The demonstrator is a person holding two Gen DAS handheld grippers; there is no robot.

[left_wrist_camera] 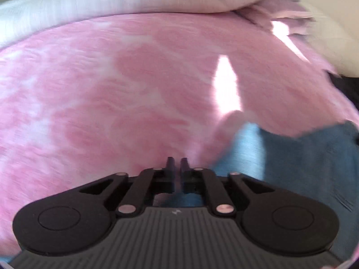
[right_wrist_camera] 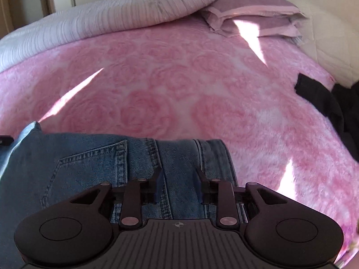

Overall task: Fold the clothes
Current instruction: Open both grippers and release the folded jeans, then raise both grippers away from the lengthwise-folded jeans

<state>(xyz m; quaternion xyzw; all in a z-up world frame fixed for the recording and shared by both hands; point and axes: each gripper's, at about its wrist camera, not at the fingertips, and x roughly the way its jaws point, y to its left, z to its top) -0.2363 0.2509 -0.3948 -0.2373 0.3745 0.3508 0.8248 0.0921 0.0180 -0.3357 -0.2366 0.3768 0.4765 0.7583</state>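
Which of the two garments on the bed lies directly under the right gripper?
The blue jeans, folded on the pink blanket, lie under the right gripper. The black garment lies apart at the far right edge.

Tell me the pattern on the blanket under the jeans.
Pink roses on the fluffy blanket, clearest in the right wrist view.

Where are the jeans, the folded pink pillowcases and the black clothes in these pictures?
jeans (right_wrist_camera: pixel 94 168): right wrist view, on the back pocket.
folded pink pillowcases (right_wrist_camera: pixel 253 15): right wrist view, on the top fold of the stack.
black clothes (right_wrist_camera: pixel 318 94): right wrist view, on the corner lying on the pink blanket.
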